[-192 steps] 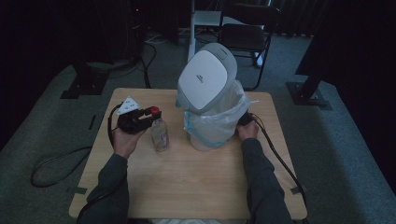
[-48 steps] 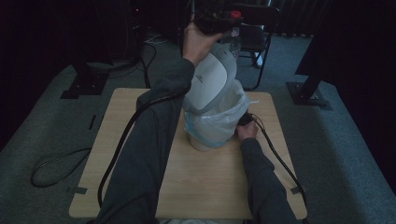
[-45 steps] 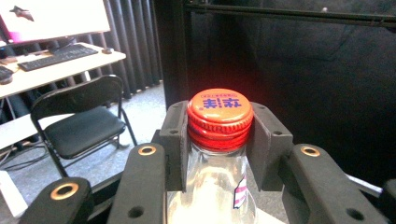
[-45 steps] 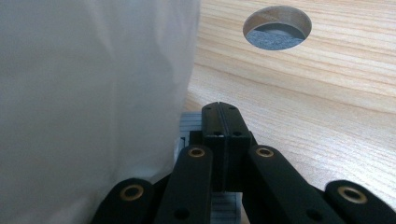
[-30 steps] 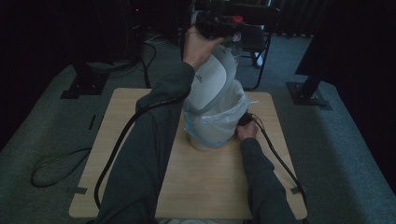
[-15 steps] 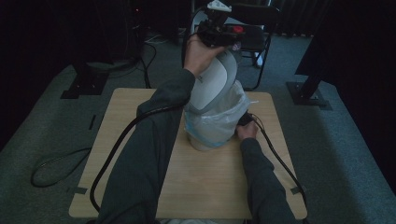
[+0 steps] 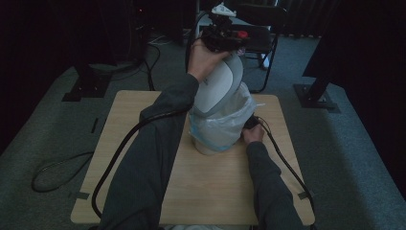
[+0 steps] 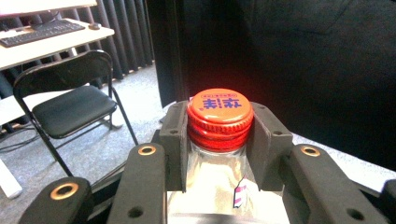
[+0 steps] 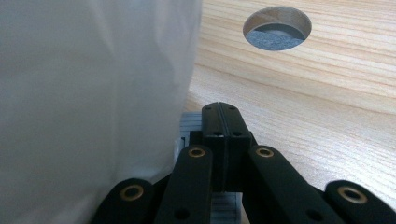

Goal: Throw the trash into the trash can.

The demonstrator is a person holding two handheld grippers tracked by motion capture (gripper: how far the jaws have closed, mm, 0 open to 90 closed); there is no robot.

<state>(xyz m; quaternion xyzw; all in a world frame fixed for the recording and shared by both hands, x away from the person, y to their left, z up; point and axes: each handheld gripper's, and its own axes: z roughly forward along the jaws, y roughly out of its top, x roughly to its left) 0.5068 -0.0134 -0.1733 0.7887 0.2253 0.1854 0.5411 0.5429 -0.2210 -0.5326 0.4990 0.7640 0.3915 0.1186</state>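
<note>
The bottle (image 8: 219, 154), clear with an orange screw cap (image 8: 220, 109), sits clamped at its neck between the black pads of the left gripper (image 7: 224, 36), and that gripper hangs high over the far edge of the table (image 7: 143, 143), just above the raised grey-and-white lid (image 7: 218, 86) of the pedal bin (image 7: 218, 127). Six seconds back the same bottle stood on the table left of the bin with the gripper beside it; since then it has been lifted off the wood and carried up and across, and over the last second and a half the hand has crept only a little further toward the back of the lid. That puts the carry at its end: the bottle now looks placed for a drop into the bag-lined opening, though from the high view it is hard to tell whether it is truly over the mouth or over the tilted lid itself.

The right gripper (image 9: 222, 126) is fully closed with nothing between its jaws. It lies low at the bin's right side, its tips on the grey pedal (image 9: 194, 128) against the white liner bag (image 9: 93, 93), close to the table's round cable hole (image 9: 278, 25), presumably pressing the pedal to hold the lid up. It has kept that station throughout, so the lid should stay open until the release.
</note>
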